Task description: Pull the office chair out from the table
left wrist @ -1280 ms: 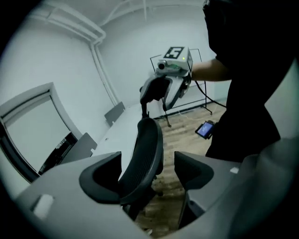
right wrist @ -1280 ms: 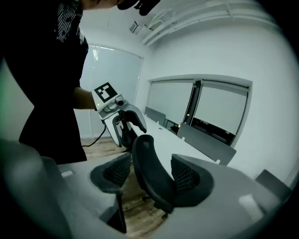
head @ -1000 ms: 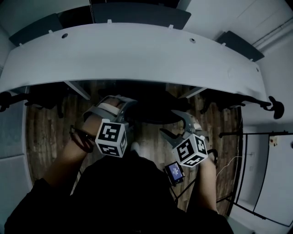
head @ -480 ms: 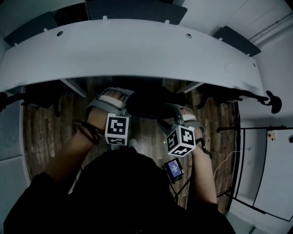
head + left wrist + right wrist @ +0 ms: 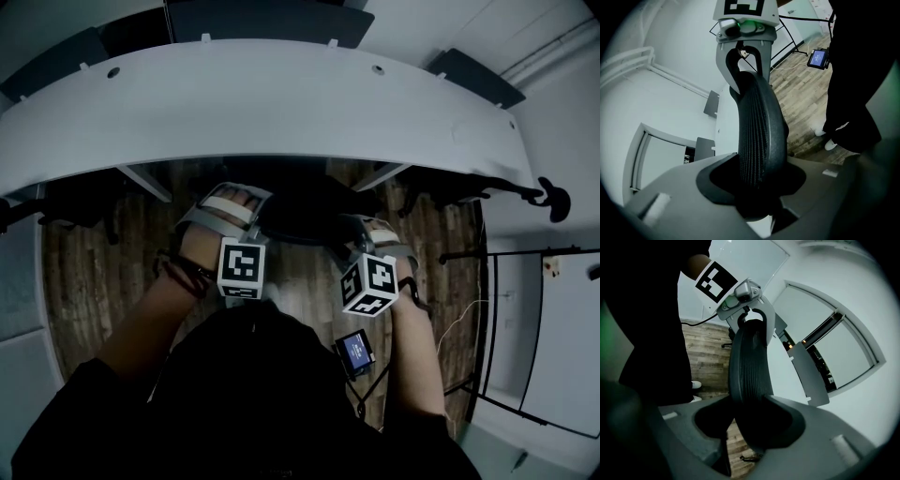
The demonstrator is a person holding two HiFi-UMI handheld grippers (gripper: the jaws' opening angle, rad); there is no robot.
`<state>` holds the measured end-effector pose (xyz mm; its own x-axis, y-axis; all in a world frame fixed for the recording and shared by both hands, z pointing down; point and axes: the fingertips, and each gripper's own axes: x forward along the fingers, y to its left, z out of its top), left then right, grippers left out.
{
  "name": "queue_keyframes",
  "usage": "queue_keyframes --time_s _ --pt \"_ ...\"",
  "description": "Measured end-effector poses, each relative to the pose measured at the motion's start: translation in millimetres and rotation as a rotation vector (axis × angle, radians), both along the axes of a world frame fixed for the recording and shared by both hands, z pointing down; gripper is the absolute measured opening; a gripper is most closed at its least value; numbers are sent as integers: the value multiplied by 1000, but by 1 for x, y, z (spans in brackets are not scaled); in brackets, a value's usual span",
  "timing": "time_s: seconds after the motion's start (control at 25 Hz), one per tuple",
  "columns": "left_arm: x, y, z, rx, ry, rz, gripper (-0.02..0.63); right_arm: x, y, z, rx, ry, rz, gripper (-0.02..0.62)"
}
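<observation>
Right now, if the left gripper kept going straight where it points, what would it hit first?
The chair's backrest: its mesh edge already sits between the jaws of the left gripper, which have just been closing on it. Likely no free travel.

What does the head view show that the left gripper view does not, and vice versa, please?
Only the head view shows the white table's whole curve, the person's forearms and the left tool's marker cube. Only the left gripper view shows that tool's jaws clamped on the office chair's mesh backrest, and a green light on the right tool. Both show the right tool on the same backrest, the plank floor and a small lit screen. Both tools' jaws have just been closing.
</observation>
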<state>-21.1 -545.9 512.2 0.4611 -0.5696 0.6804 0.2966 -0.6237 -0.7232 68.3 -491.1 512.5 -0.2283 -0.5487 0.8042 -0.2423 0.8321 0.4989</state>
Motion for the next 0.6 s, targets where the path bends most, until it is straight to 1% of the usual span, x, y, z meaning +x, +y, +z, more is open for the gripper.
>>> queue_keyframes --time_s 0.16,0.36,0.48,0.6 --pt "-2 1 4 7 -9 1 179 -2 0 5 -29 7 12 183" --pt "3 12 2 50 18 -12 176 0 13 10 -44 9 30 192" --pt "1 24 3 46 12 -13 187 -2 24 12 -43 30 41 196" --pt "-12 34 11 39 -32 -16 190 -11 33 16 -27 34 47 196"
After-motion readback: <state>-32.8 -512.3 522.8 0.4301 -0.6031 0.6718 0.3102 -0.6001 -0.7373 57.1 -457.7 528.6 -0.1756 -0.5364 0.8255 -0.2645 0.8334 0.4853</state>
